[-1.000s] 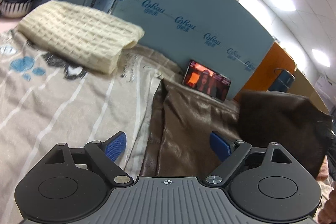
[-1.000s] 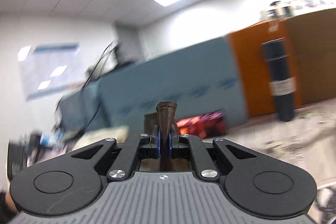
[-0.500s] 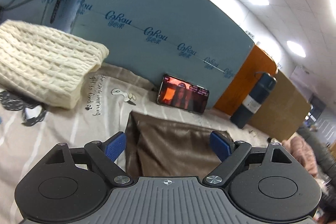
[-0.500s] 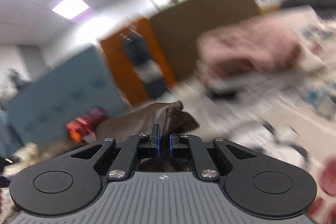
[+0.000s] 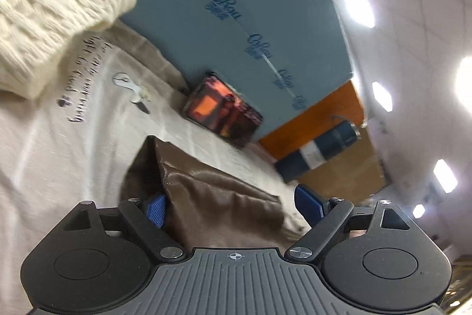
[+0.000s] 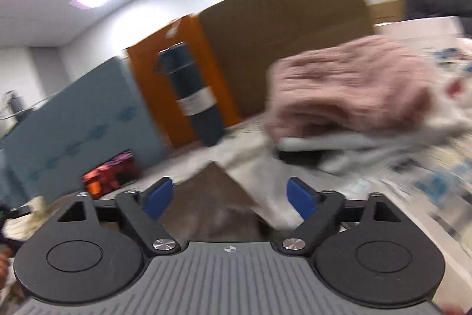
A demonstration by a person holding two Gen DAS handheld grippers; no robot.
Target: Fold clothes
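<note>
both claws stand apart over the brown garment [image 5: 212,197]: the left claw [image 5: 233,204] is wide with the cloth lying between its blue pads but unpressed, and the right claw [image 6: 228,197] is opening at this moment, a corner of the same brown cloth [image 6: 212,194] loose between its pads, not clamped.

the brown garment lies folded into a compact flat shape on the printed sheet [image 5: 59,138] that covers the worktop, just in front of the phone [image 5: 221,114]. with neither claw gripping it, i judge this piece is folded or nearly so, lacking at most a final smoothing. a cream knit [image 5: 50,8] is already folded to the left of the phone. a pink knit [image 6: 348,84] sits in a rumpled heap with pale cloth under it, well to the right of the phone; it looks unfolded, though blur hides detail, so it is probably what remains.

behind the phone stands a blue foam board [image 5: 236,5], with an orange panel [image 6: 183,78] and a cardboard sheet [image 6: 283,28] further right. a dark flask [image 6: 191,99] stands right of the phone, between it and the pink knit. a reach toward the pink heap might knock the flask over; the phone, leaning on the board, sits close to the brown fold too.
</note>
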